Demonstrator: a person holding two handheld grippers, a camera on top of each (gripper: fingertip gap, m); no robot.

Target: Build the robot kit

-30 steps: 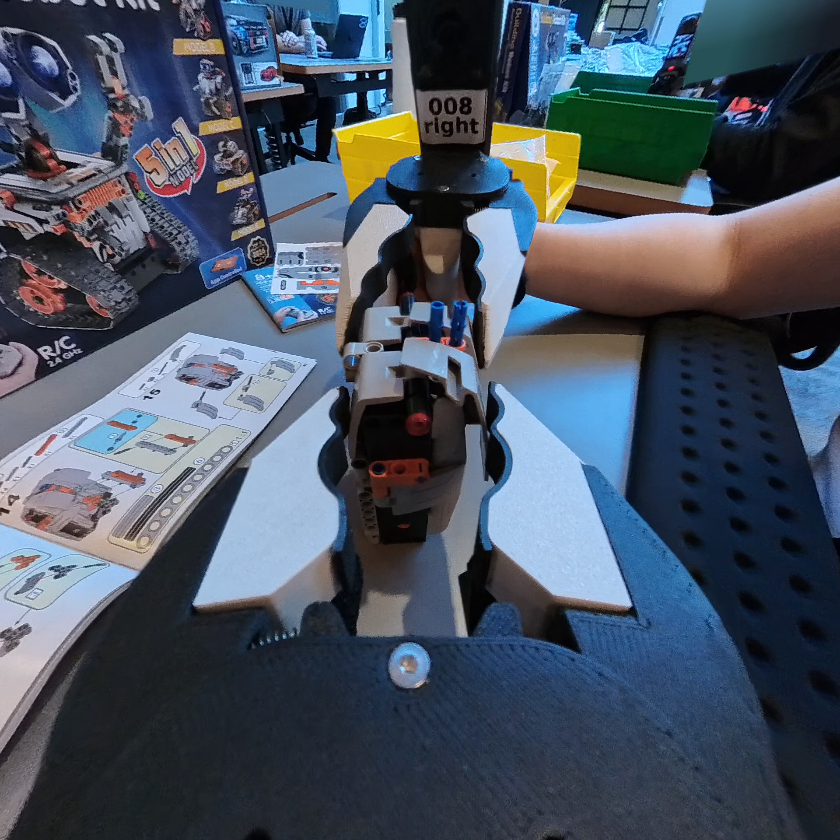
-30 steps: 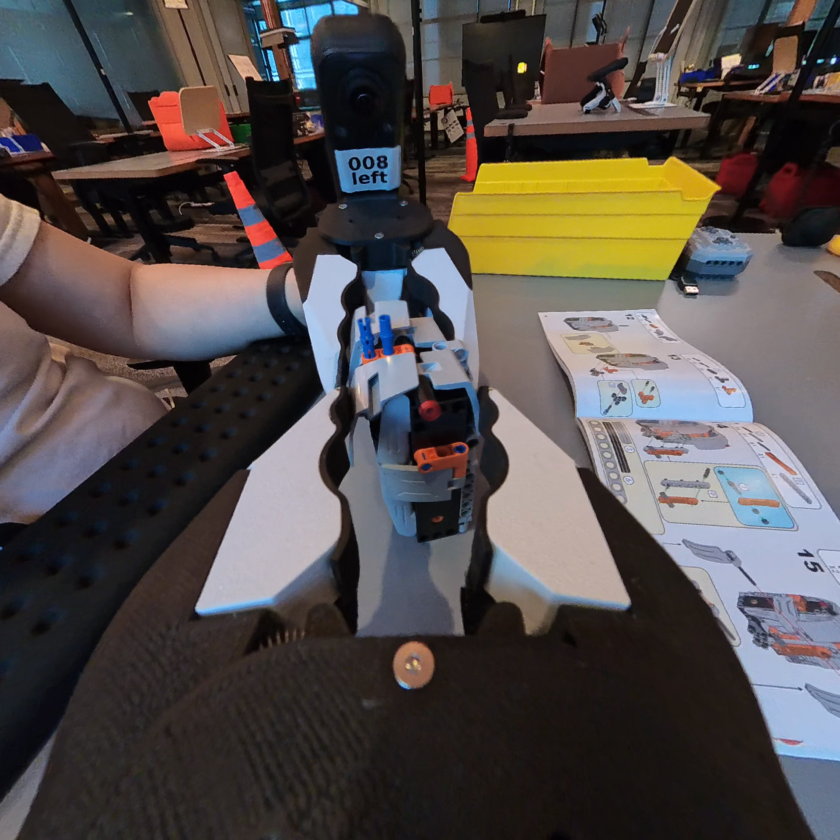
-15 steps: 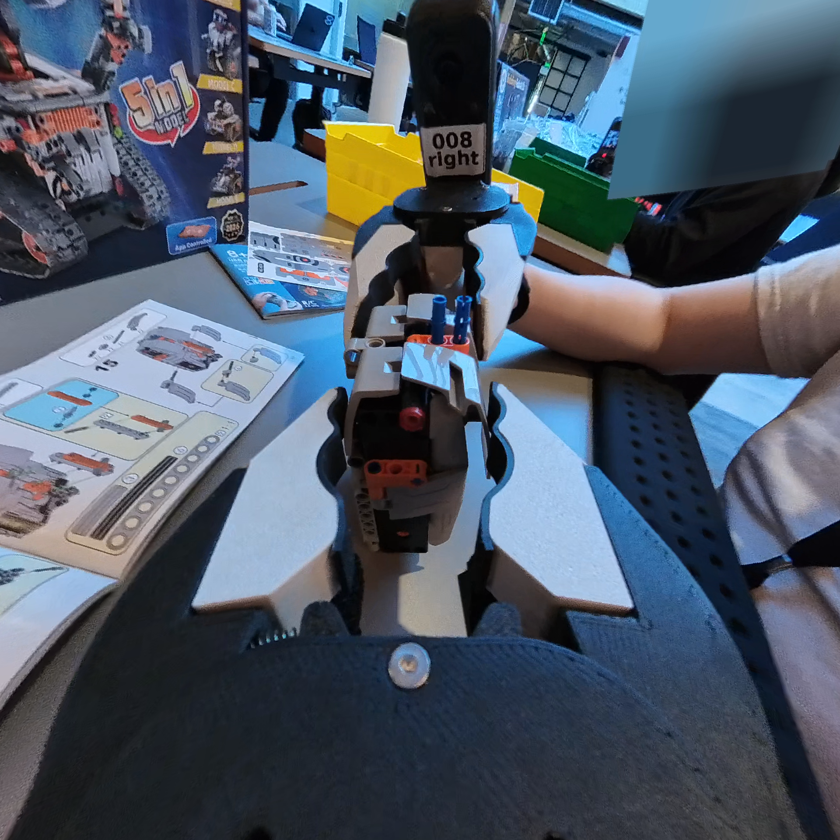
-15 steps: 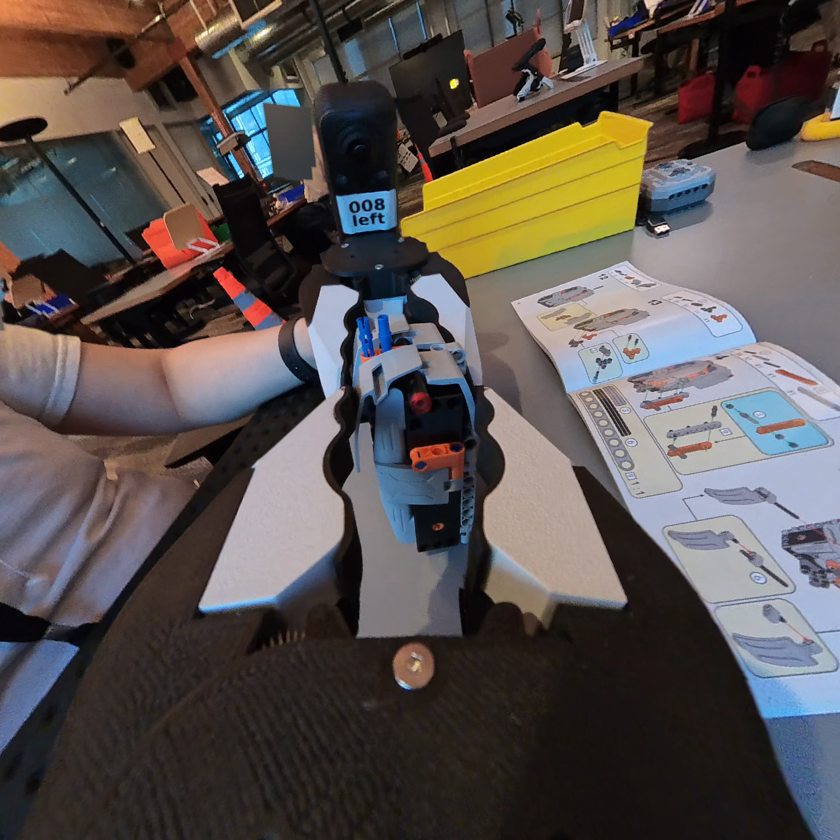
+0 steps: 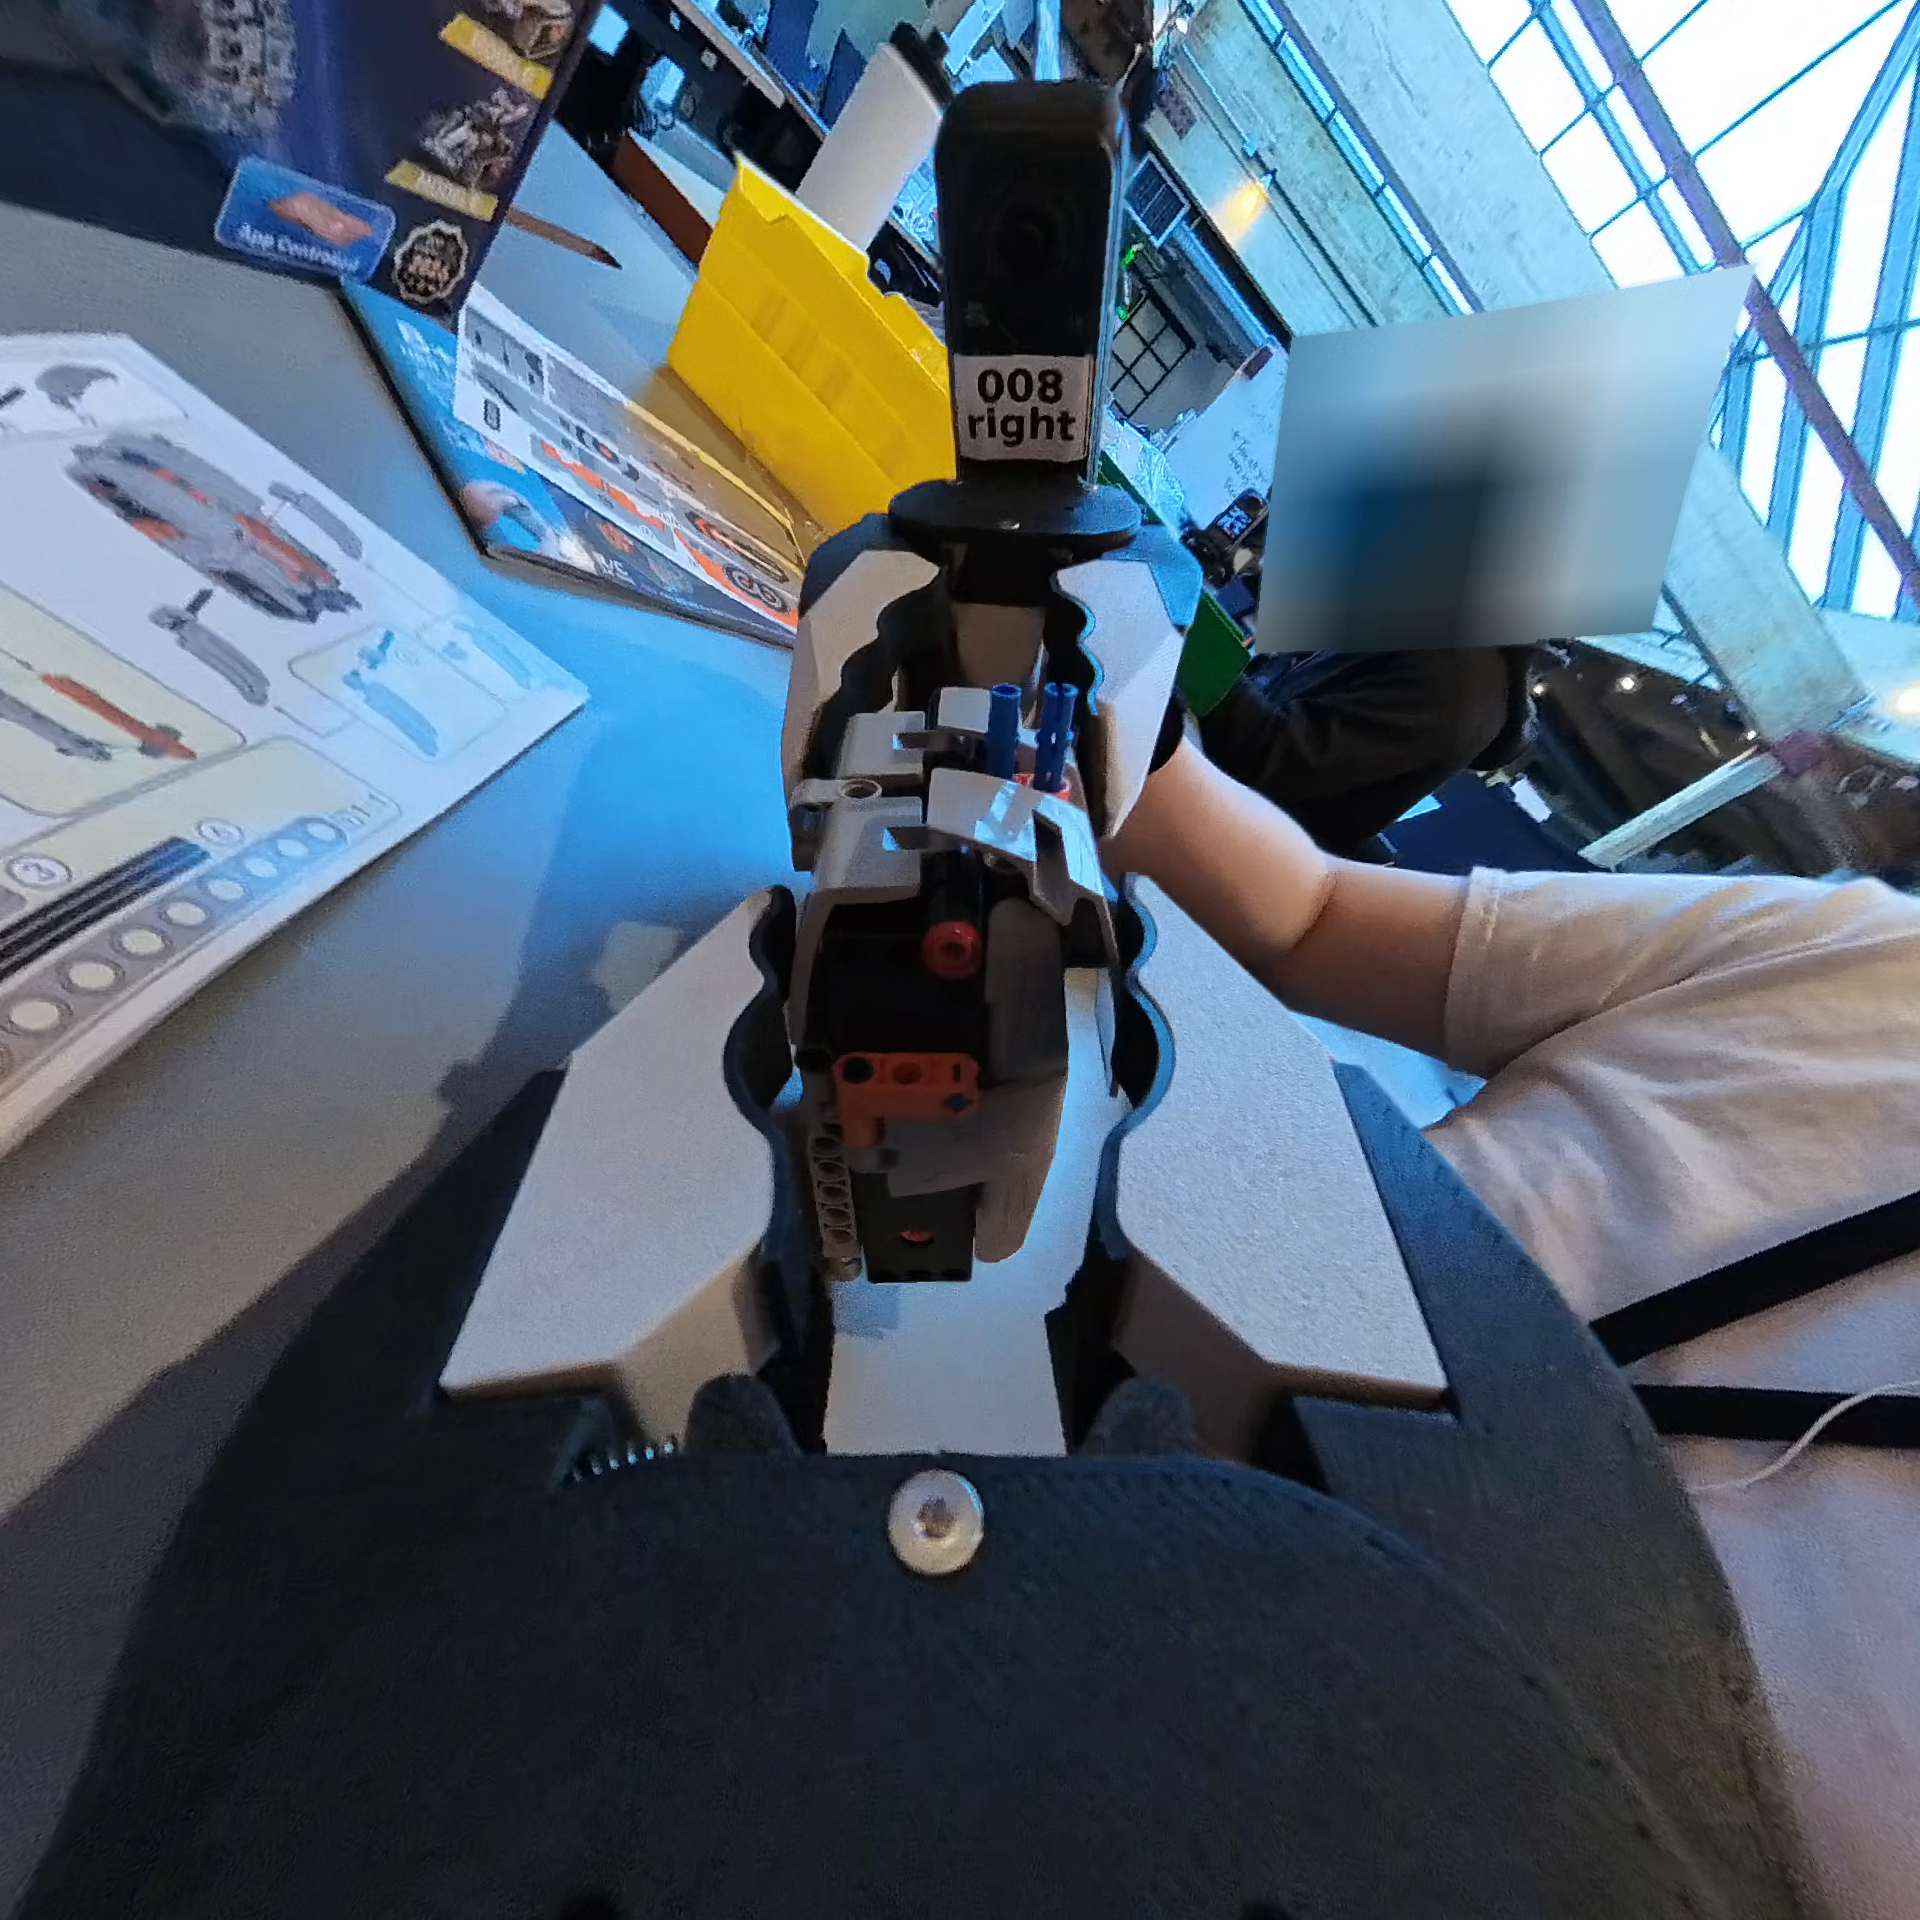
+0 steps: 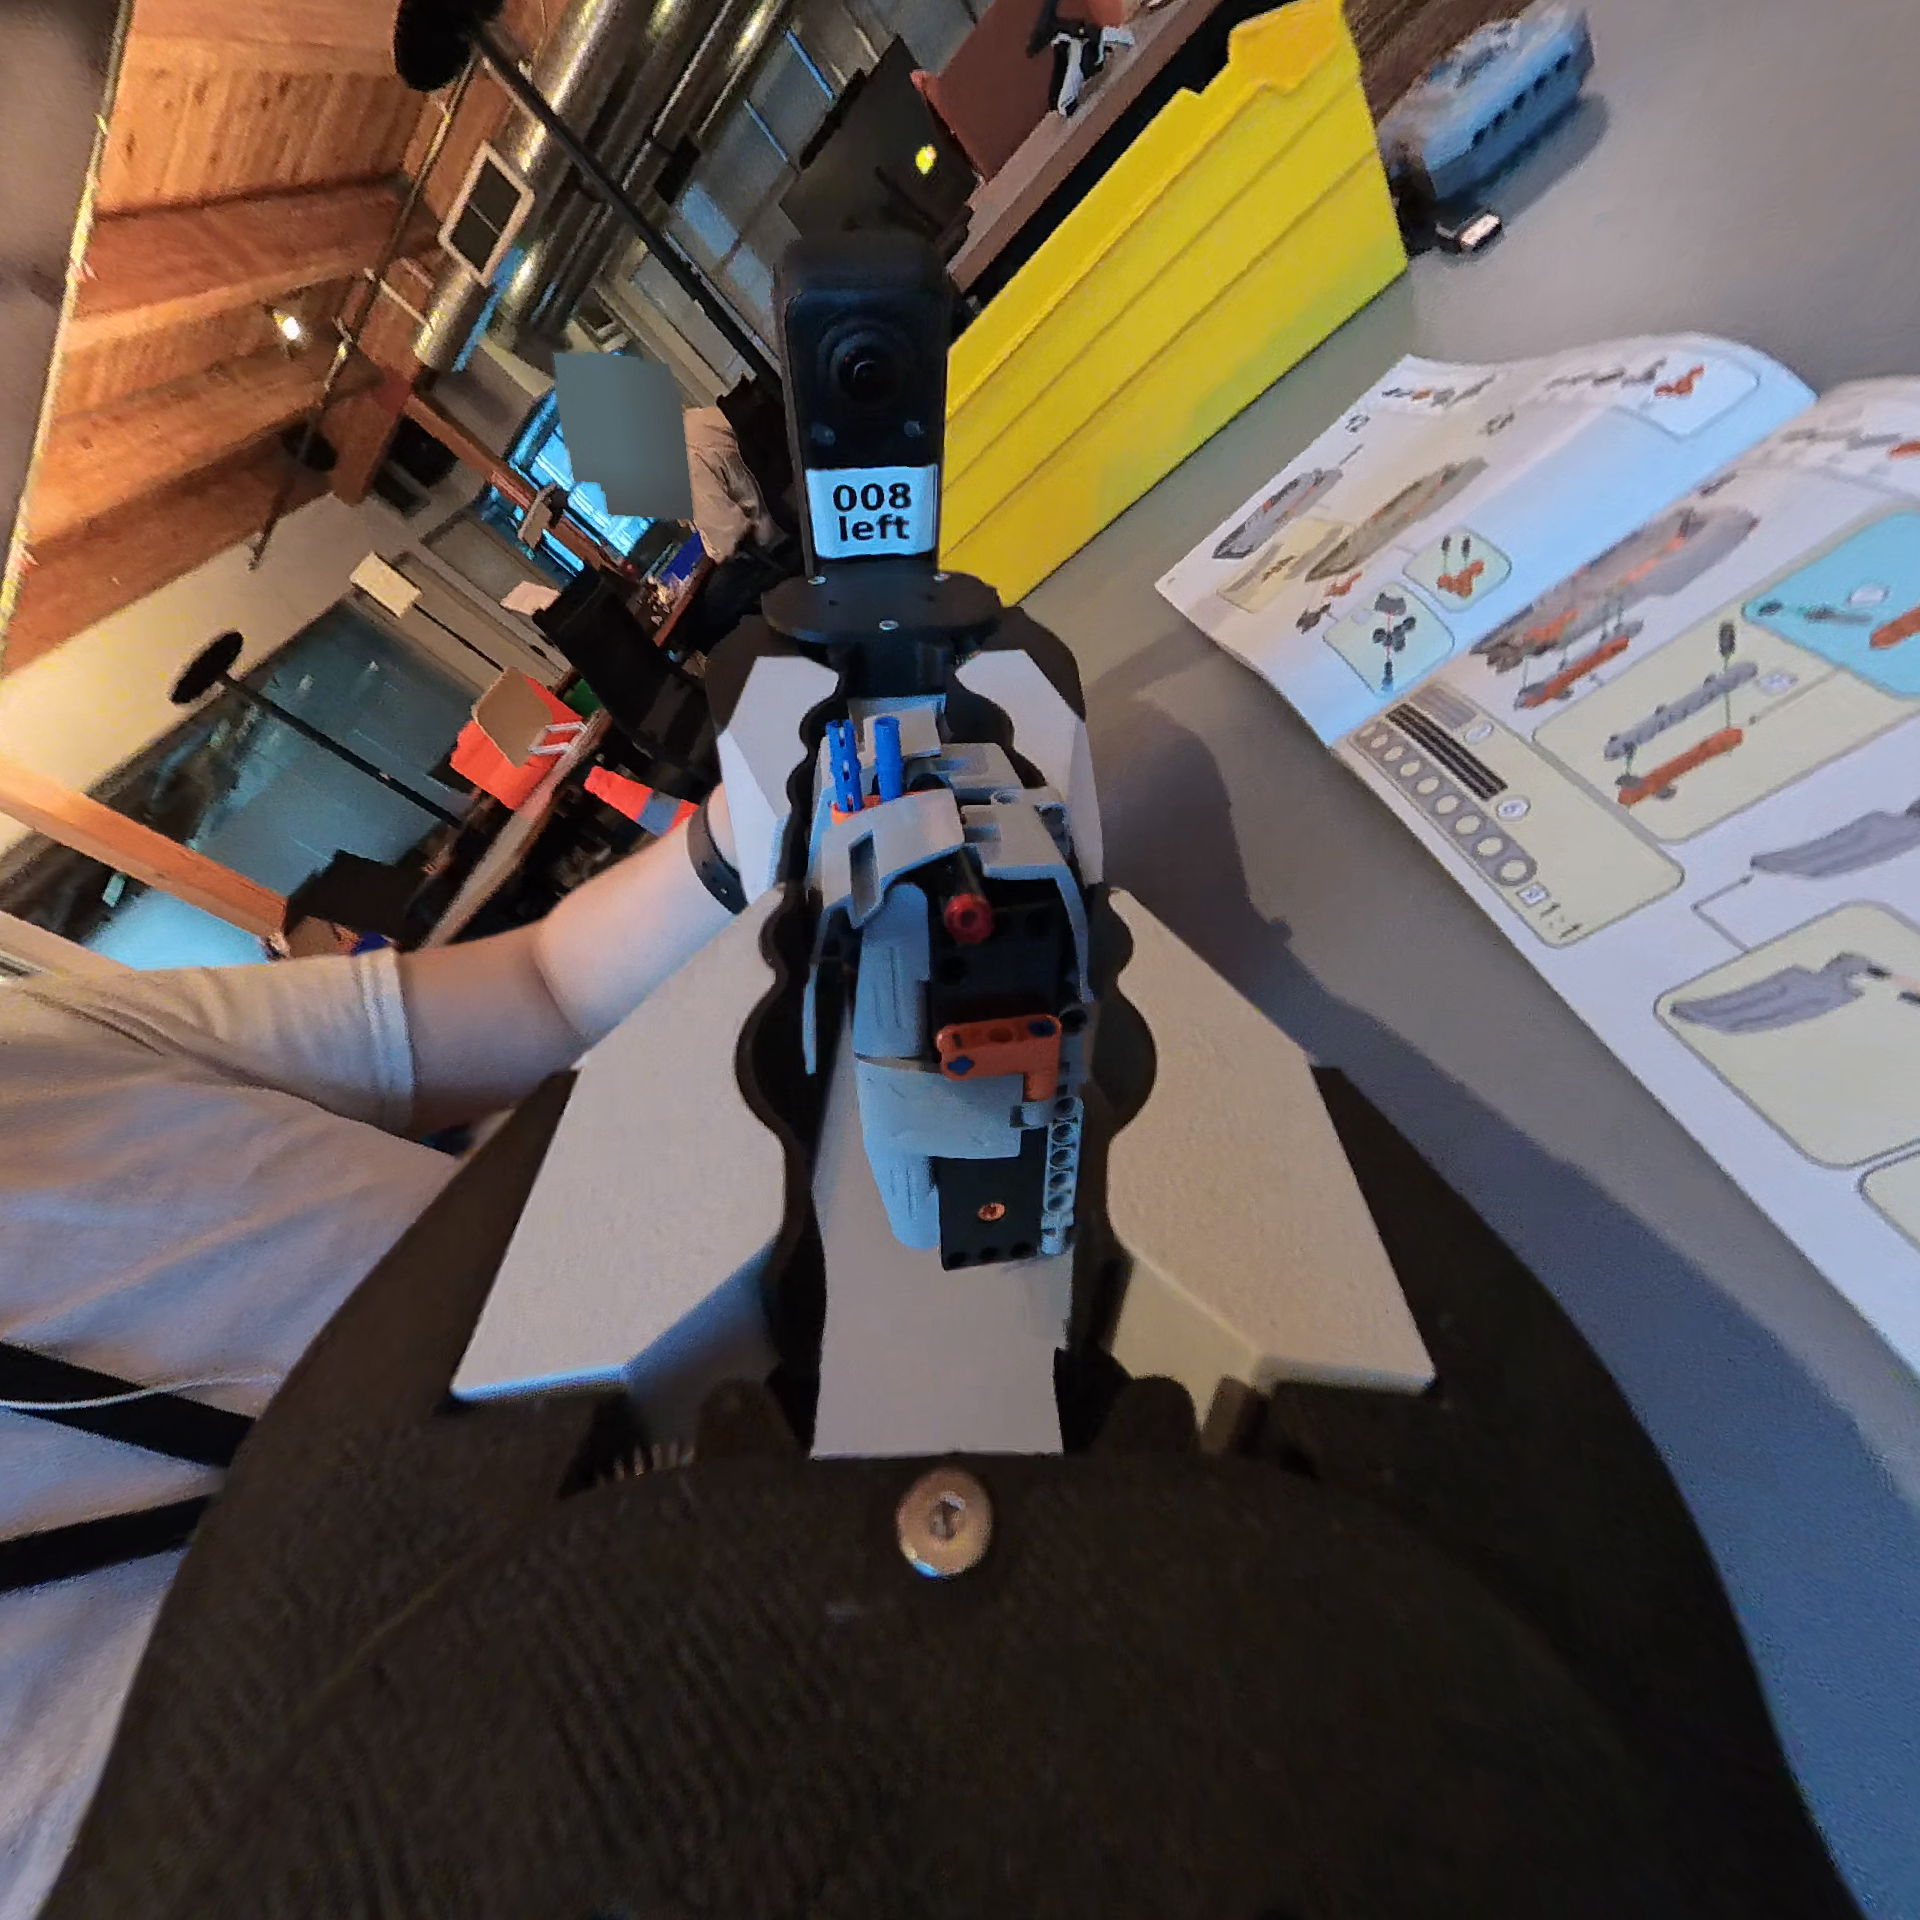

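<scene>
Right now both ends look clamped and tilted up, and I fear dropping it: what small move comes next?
Probably level it slowly. The grey, black and orange brick model hangs off the grey table, pinched between the left hand-held gripper and the right hand-held gripper, so neither should open.

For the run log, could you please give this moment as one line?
left tool: shut on brick model | right tool: shut on brick model | open manual on table

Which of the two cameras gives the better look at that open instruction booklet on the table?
The right wrist view: the instruction booklet shows both open pages there. The left wrist view catches only part of it at the left edge.
</scene>
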